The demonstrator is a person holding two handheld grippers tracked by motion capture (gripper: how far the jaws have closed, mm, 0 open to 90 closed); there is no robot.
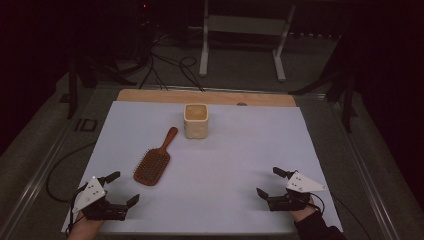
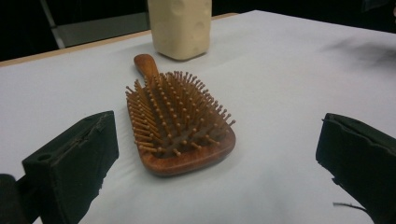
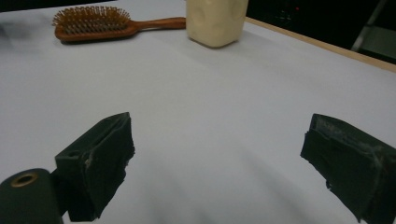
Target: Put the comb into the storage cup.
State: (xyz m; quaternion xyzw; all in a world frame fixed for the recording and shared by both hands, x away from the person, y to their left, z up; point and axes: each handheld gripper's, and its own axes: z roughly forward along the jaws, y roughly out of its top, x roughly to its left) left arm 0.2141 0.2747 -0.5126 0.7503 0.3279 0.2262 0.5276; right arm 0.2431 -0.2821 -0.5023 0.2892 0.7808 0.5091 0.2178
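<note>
Resting near the front edge of the worktop (image 1: 210, 210), both grippers are waiting with nothing held. The left gripper (image 1: 120, 189) is sitting just short of the hairbrush (image 1: 154, 161), fingers (image 2: 74, 163) spread wide and empty, the brush head lying bristles-up ahead of the gap. The right gripper (image 1: 270, 182) is standing well apart from the hairbrush, fingers (image 3: 100, 158) equally wide and empty. The hairbrush handle is pointing toward the cream cup (image 1: 196, 120), which is standing upright just beyond the handle tip, not touching. Judging progress: nothing grasped yet; approaching, closing on the hairbrush and moving it are all remaining.
</note>
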